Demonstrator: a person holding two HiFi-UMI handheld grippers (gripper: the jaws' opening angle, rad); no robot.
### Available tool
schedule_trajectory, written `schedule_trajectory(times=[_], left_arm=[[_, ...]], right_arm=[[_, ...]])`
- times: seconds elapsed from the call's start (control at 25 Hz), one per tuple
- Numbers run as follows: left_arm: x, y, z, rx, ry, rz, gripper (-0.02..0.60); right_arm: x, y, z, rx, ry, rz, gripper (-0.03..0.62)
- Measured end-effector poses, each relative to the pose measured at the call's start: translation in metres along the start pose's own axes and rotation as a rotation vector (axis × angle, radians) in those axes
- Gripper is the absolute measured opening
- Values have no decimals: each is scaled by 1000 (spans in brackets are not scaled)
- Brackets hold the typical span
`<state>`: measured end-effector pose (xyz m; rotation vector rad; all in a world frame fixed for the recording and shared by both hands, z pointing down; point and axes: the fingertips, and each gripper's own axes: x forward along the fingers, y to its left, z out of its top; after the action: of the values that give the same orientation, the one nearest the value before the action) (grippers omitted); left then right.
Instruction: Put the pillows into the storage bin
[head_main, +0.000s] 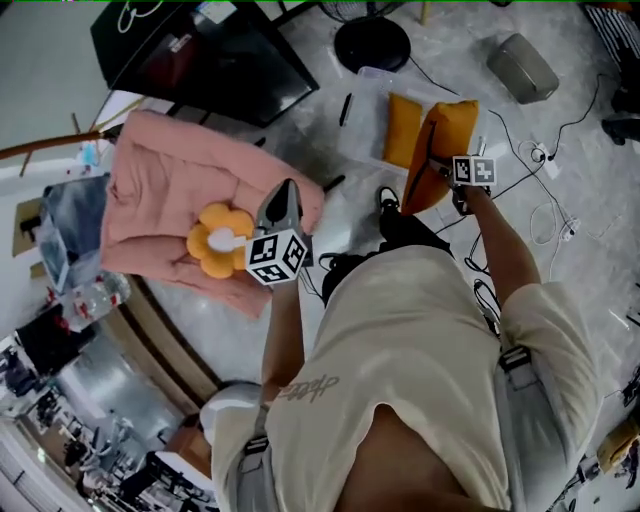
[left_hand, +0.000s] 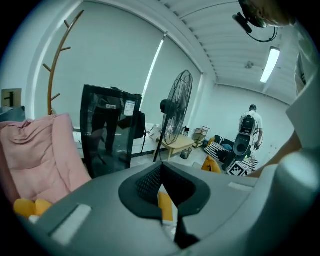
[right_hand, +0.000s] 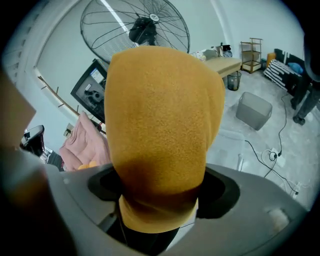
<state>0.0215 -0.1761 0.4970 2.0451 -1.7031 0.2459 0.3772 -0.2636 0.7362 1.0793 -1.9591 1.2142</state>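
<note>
Right gripper (head_main: 446, 173), upper right of the head view: jaws set wide but pinching, pads clamped on the bottom edge of an orange pillow (right_hand: 160, 115). Fabric bulging up between the jaws and filling the middle of the right gripper view. Pillow upright in the grip, beside or over the right side of the clear storage bin (head_main: 366, 108) on the floor; which of the two not clear, and not yet lowered in.

Second orange pillow (head_main: 403, 130): just left of the held one, apparently lying inside the bin already.

Left gripper (head_main: 285, 192), centre of the head view: jaw tips pressed together, nothing pinched. Only a sliver of distant orange visible through the gap behind the tips in the left gripper view. Held in the air over the pink cushion (head_main: 165, 185).

Flower pillow (head_main: 213, 240), yellow with a white centre: resting on the pink cushion, just left of the left gripper in frame, well apart from the bin.

Surroundings: fan base (head_main: 372, 42) above the bin, grey box (head_main: 522, 68) at upper right, black cabinet (head_main: 200, 50) at upper left, loose cables (head_main: 545, 215) on the floor at right.

Progress, by estimate: one pillow in, one in hand and close to release, one left to fetch. Roughly the midpoint.
</note>
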Motion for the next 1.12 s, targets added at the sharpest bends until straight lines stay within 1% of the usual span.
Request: schedule_trajectory(times=[0.12,0.24,0.36,0.52,0.72,0.84,0.92,1.0,1.12], left_arm=[[28,-23,9,15,21,-33,16],[50,-46,14,34,37,-59,17],[65,-55,17,53,63,-74,17],[77,-50,17,67,100,-63,16],[89,-52,23,68,116,-53,17],[95,-50,22,70,135,-47,17],[98,-47,22,68,144,-40,16],[102,-47,22,67,149,-39,15],[106,-49,21,69,159,-47,17]], right_arm=[[-2,-36,-5,49,18,-35,410],[-1,-69,-3,73,40,-62,413],[4,-91,5,87,54,-84,416],[13,-107,13,125,76,-107,425],[27,-123,24,140,101,-118,445],[35,-129,27,167,127,-132,471],[42,-134,27,178,153,-162,486],[46,-140,27,176,171,-203,488],[47,-143,35,178,144,-225,483]])
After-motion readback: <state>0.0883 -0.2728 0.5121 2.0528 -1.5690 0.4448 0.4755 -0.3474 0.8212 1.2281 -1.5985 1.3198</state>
